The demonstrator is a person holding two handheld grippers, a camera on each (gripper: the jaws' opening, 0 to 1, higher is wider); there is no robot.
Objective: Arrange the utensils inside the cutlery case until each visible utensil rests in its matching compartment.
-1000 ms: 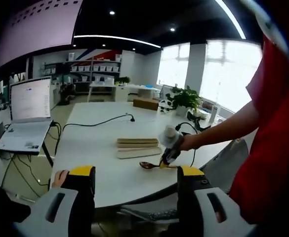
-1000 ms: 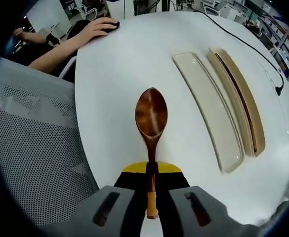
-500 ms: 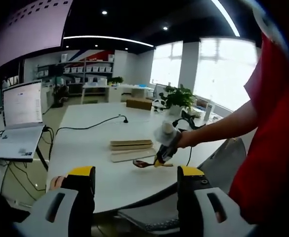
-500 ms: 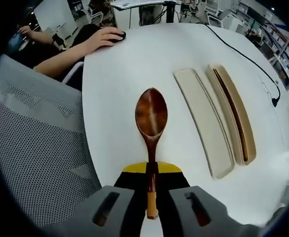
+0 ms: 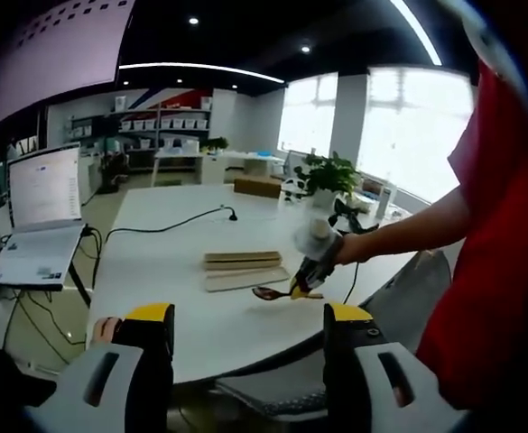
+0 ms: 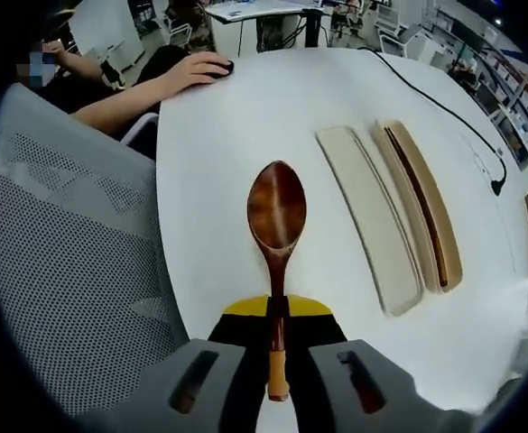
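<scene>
My right gripper [image 6: 277, 336] is shut on the handle of a dark wooden spoon [image 6: 276, 216], whose bowl points away over the white table [image 6: 245, 117]. To the spoon's right lie two long beige parts of the cutlery case: a flat shallow one [image 6: 366, 215] and a deeper one [image 6: 423, 209] with dark sticks inside. In the left gripper view, my left gripper [image 5: 245, 329] stands open, well back from the table, with nothing between its jaws. The right gripper [image 5: 310, 266] shows there too, carrying the spoon [image 5: 268, 293] just in front of the case [image 5: 243, 268].
A grey mesh chair [image 6: 74, 271] stands at the table's near edge. A person's arm [image 6: 146, 86] rests on the far left with a mouse. A black cable [image 6: 444, 99] crosses the table. A laptop [image 5: 38, 212] sits on a stand to the left, and a potted plant [image 5: 334, 176] stands far back.
The right gripper with the spoon has drifted slightly; the case parts sit a little nearer and more to the right of the spoon. The left gripper stays open and back.
</scene>
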